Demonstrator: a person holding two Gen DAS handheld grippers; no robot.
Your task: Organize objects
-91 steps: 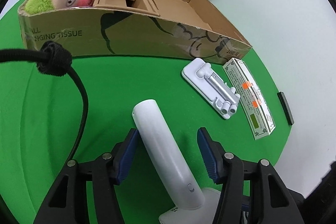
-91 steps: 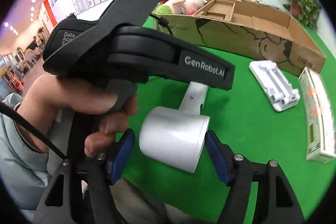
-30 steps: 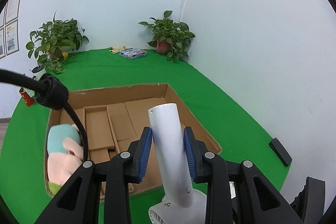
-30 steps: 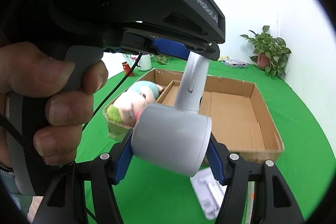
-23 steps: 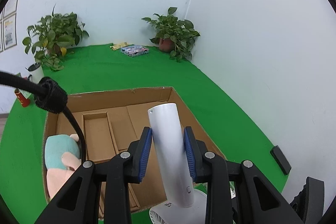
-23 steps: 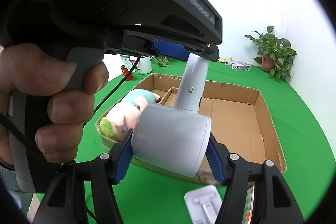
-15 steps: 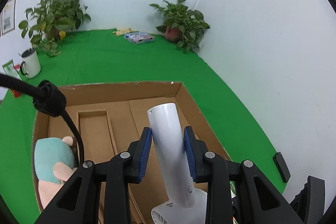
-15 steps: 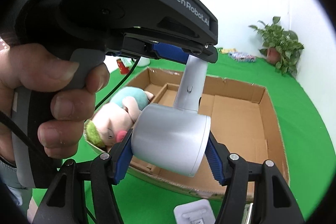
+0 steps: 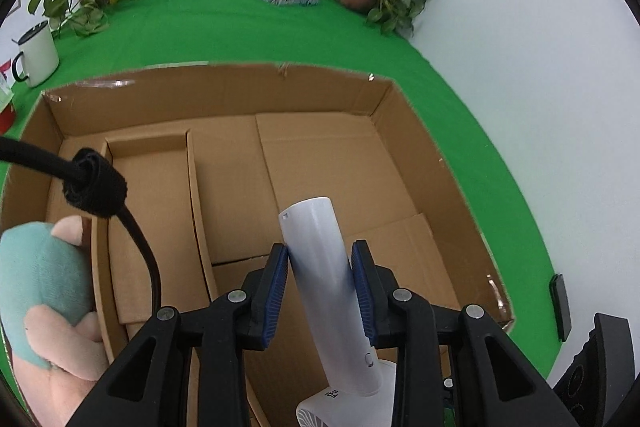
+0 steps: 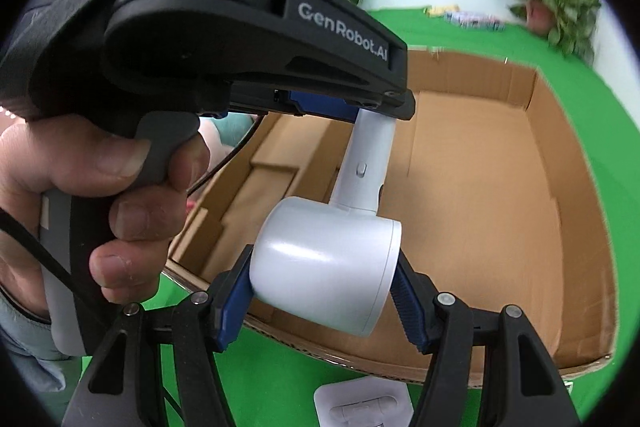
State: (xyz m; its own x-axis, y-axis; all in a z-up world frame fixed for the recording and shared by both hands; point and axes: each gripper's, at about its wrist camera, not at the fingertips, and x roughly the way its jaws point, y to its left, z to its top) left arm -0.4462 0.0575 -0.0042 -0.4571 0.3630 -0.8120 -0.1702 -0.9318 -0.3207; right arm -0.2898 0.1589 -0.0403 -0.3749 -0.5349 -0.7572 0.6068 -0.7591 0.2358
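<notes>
White plastic fills both my grips: my left gripper (image 9: 320, 283) is clamped on the handle of the handheld fan (image 9: 320, 267), and my right gripper (image 10: 324, 291) squeezes the fan's round head (image 10: 324, 267) between its blue pads. To the left of my left gripper the plush toy (image 9: 40, 291) lies in the end compartment of the cardboard box (image 9: 360, 95), much nearer than a second ago. Straight ahead and below the fan is the box's bare floor; a second ago the far wall and plants filled most of my view, and now the box does. Just below my right gripper, outside the box's near wall, a white stand (image 10: 360, 407) lies on the green cloth (image 9: 200, 27).
</notes>
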